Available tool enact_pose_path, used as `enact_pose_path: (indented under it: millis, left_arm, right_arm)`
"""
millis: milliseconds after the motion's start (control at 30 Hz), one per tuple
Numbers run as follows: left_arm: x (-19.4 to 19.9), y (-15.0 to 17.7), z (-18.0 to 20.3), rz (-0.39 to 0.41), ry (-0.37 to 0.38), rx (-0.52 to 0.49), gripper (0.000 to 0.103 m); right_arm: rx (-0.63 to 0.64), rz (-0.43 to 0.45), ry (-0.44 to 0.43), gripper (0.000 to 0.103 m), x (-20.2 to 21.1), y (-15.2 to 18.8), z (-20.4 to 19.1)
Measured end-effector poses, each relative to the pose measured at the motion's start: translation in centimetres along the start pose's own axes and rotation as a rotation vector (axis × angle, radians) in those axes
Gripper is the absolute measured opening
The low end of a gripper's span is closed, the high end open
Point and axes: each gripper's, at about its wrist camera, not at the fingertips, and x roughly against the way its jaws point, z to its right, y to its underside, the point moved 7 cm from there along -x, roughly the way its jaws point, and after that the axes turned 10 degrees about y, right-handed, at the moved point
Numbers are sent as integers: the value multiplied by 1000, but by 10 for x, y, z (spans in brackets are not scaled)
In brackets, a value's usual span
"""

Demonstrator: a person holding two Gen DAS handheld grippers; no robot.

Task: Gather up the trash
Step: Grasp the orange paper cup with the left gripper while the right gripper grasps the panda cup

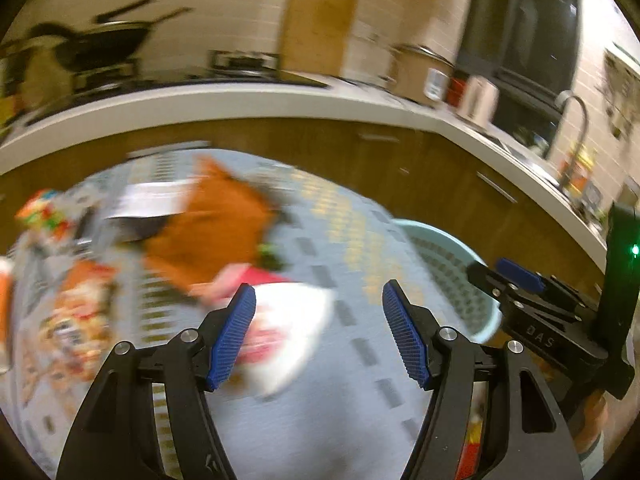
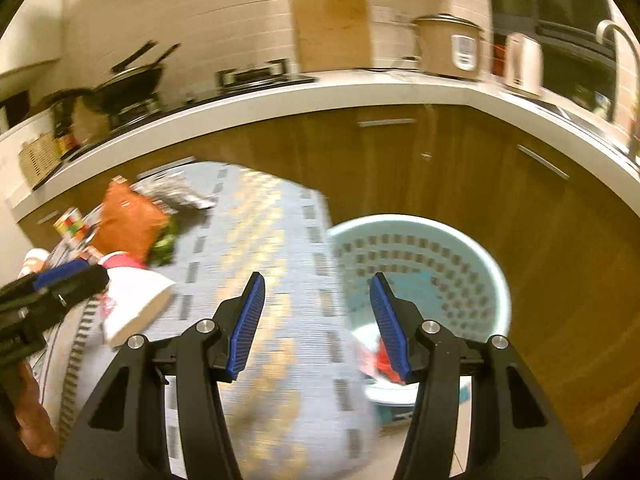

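Both the left claw (image 1: 318, 336) and right claw (image 2: 316, 326) gape released above the table (image 2: 276, 280), beside the basket (image 2: 496, 280)

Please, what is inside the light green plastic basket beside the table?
Inside the light green perforated plastic basket, some red and white wrapper trash lies at the bottom. The right hand-held gripper, open, partly covers it, so the rest of the bottom cannot be seen.
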Motion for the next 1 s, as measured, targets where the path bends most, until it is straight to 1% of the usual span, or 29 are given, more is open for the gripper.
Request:
enact_pose_path:
  millis: [133,200,267,300,333,367,400,467,533,600,633,733,833,900,1000]
  left_arm:
    - [46,-1,-60,64,-124,75,64]
    - [72,-2,-92,103,-204,120,67]
    - [95,-4,-122,143,-275,165,73]
    - [105,-5,-135,158,-306,183,75]
    - [119,-4,-154,178,-357,208,80]
    - [129,-3,-169,189,-396,225,83]
    - [137,-1,-185,192,-434,243,84]
    - [146,2,-210,186,-475,281,86]
    - [150,8,-234,170,-512,323,86]
    - [148,15,-250,150,-533,352,86]
    - [145,18,-258,138,-535,369,86]
    - [134,24,-273,109,-533,409,86]
    - [127,29,-283,94,-539,420,86]
    - [124,32,-286,86,-552,424,86]
    - [121,38,-286,83,-551,429,86]
  right_arm:
    - [53,-2,-45,51,2,0,-39]
    - [81,-1,-59,51,2,0,-57]
    - [99,-4,-72,51,1,2,-71]
    - [106,-7,-80,53,-1,1,-77]
    - [113,-9,-90,57,-3,1,-84]
    - [117,-10,-98,59,-5,1,-89]
    - [121,-14,-105,61,-7,1,-93]
    - [125,-34,-131,61,-15,0,-102]
    - [122,-53,-157,65,-22,-1,-110]
    - [122,-71,-183,68,-27,-2,-116]
    - [123,-81,-199,72,-29,-3,-120]
    - [144,-97,-227,78,-33,-3,-130]
    - [171,-117,-248,78,-39,-3,-138]
    - [175,-153,-266,78,-45,-1,-141]
    - [171,-179,-301,78,-48,-1,-144]
